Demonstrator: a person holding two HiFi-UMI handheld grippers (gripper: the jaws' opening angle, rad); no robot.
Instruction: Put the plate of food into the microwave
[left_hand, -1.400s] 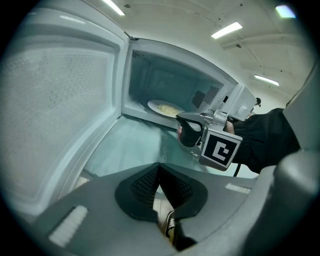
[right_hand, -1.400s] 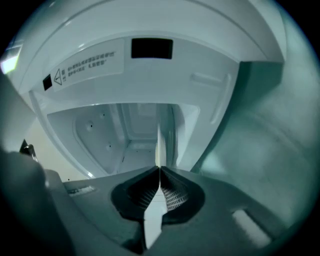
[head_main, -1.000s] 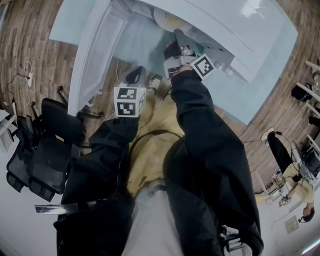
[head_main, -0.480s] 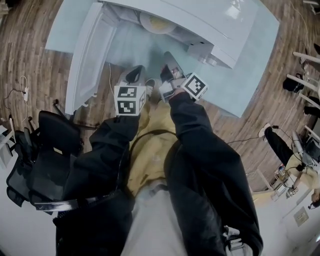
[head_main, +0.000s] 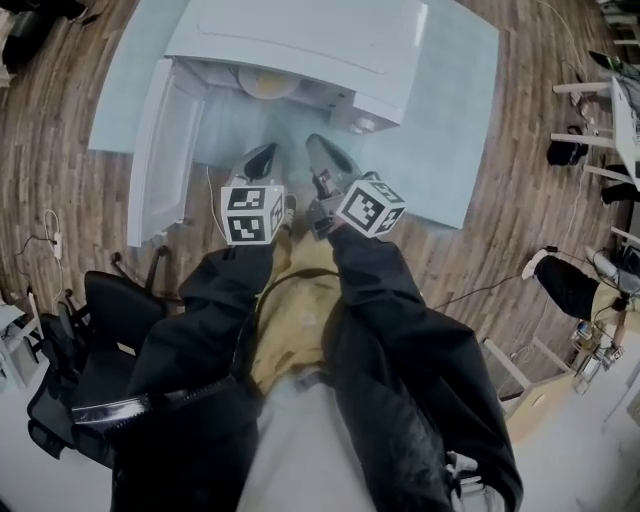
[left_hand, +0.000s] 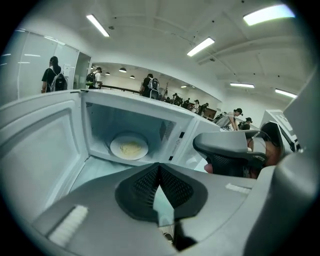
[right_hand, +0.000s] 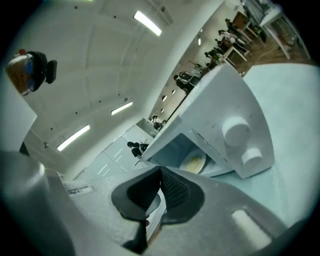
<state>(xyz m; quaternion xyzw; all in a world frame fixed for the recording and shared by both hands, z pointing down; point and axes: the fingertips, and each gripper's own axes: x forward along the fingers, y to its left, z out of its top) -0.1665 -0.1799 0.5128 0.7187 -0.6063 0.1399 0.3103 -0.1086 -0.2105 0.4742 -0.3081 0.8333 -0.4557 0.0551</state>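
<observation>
The white plate of yellowish food sits inside the open white microwave, apart from both grippers. In the left gripper view the plate lies on the oven floor, straight ahead. The right gripper view shows the plate through the opening, left of the two knobs. My left gripper and right gripper hover side by side over the table, in front of the oven. Both are shut and hold nothing. The left gripper has its pads meeting, as has the right gripper.
The microwave door hangs open to the left, reaching past the table edge. The pale blue table carries the oven. Black office chairs stand at my lower left on the wooden floor. People stand in the background.
My right gripper has pulled back out of the microwave toward me, leaving the plate inside. Both grippers now sit closer to my body, and the view has shifted.
</observation>
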